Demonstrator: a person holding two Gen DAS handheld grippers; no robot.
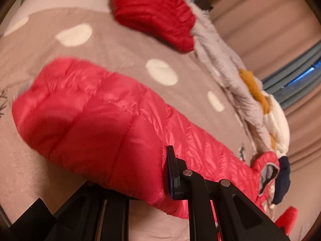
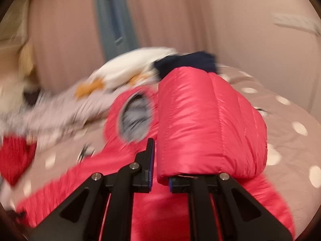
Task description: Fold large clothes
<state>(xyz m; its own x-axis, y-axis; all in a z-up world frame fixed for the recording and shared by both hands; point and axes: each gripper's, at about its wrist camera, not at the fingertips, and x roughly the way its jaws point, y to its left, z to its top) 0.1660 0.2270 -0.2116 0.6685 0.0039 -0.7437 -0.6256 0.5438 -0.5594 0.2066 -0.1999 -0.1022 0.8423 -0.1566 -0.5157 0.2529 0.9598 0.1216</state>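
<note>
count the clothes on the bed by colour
red: 2, the puffer jacket and a folded red garment
grey: 1
white and mustard: 1
navy: 1
total: 5

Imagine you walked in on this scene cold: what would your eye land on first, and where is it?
The shiny pink-red puffer jacket fills the middle of both views, lying over a dusty-pink bedspread with white dots. Both tongs, left and right, are shut on folds of it. A darker red garment lies further up the bed, with a heap of grey, white and mustard clothes along its edge.
</note>
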